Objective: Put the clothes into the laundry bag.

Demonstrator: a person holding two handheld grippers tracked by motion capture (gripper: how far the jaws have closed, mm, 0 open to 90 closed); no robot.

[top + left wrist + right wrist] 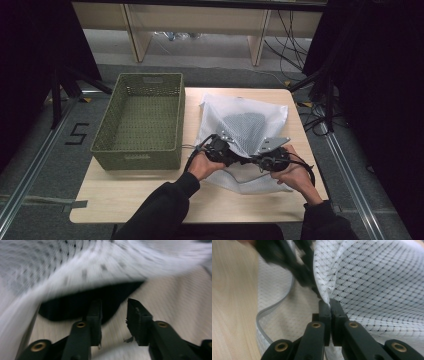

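my right gripper [330, 305] jaws clamped on white mesh bag [245, 122] edge; my left gripper [113, 315] jaws apart at bag mouth | green basket [140, 120] upper left on counter [125, 195]

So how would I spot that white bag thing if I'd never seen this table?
Start at the light wooden table; the olive-green woven basket fills its left half. Right of it lies the white mesh bag, soft and crumpled, with something dark inside, its near edge pinched by the right gripper.
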